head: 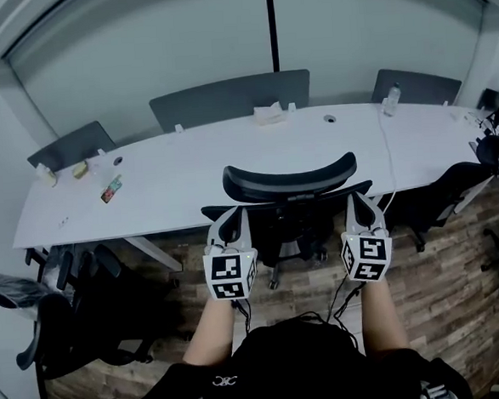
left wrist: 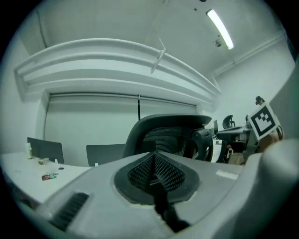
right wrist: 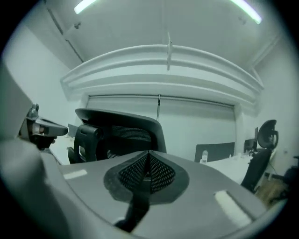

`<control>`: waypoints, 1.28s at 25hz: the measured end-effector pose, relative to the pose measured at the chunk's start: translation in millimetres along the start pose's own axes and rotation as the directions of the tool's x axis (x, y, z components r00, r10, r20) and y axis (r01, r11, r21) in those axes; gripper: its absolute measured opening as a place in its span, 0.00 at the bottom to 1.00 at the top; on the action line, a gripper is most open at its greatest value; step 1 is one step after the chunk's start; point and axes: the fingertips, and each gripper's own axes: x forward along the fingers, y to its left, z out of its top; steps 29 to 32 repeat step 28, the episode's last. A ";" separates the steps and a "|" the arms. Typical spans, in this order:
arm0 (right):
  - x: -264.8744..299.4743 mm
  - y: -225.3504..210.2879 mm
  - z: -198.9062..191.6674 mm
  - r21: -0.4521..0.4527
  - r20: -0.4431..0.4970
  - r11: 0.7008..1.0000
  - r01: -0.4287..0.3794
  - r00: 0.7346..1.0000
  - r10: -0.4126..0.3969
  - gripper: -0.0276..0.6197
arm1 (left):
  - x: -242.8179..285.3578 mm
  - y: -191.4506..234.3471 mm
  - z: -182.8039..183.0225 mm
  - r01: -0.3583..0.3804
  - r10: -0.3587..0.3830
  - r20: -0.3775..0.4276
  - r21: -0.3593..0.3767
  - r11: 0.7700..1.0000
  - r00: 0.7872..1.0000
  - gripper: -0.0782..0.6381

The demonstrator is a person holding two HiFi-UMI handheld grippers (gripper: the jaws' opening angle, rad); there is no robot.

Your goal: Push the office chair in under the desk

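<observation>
Jaws closed, empty: left gripper point(head: 226, 217), right gripper point(head: 361, 202) (flanking office chair point(head: 291, 181)); desk point(head: 188, 169) beyond.

Black mesh-backed office chair point(head: 289, 181), smooth matt white desk point(head: 188, 169), rough wood-grain plank floor point(head: 443, 292)

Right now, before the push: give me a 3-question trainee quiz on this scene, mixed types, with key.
1. True or false: the left gripper and the right gripper both have their jaws shut with nothing between them.
2. Where does the bottle stand? A) on the floor B) on the white desk, toward its right end in the head view C) on the chair's seat
3. Short answer: where are the two grippers relative to the office chair?
Key: 1 true. 2 B. 3 one at each side of its back, the left gripper at the left, the right gripper at the right.
</observation>
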 end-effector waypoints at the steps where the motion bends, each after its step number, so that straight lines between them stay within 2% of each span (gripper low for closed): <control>1: -1.5 2.3 1.2 0.019 -0.004 1.000 -0.007 1.000 0.007 0.05 | -0.9 -1.2 2.1 -0.008 0.008 0.000 -0.015 1.000 1.000 0.12; 9: -7.6 18.1 -2.1 0.091 -0.034 0.991 -0.095 0.995 0.099 0.05 | -3.9 -18.6 9.6 -0.043 0.043 -0.018 0.037 0.998 0.999 0.12; 16: -4.2 44.2 3.8 -0.004 -0.039 0.990 -0.141 0.989 0.141 0.05 | -14.9 -9.7 7.5 -0.076 0.080 -0.038 0.100 0.992 0.996 0.12; 23: -5.0 62.9 4.0 0.004 -0.031 0.989 -0.147 0.989 0.148 0.05 | -23.1 -1.7 0.2 -0.071 0.079 -0.051 0.132 0.989 0.996 0.12; 32: -3.7 75.4 4.3 -0.003 -0.029 0.988 -0.155 0.987 0.155 0.05 | -26.2 3.7 -0.7 -0.053 0.058 -0.040 0.113 0.992 0.998 0.12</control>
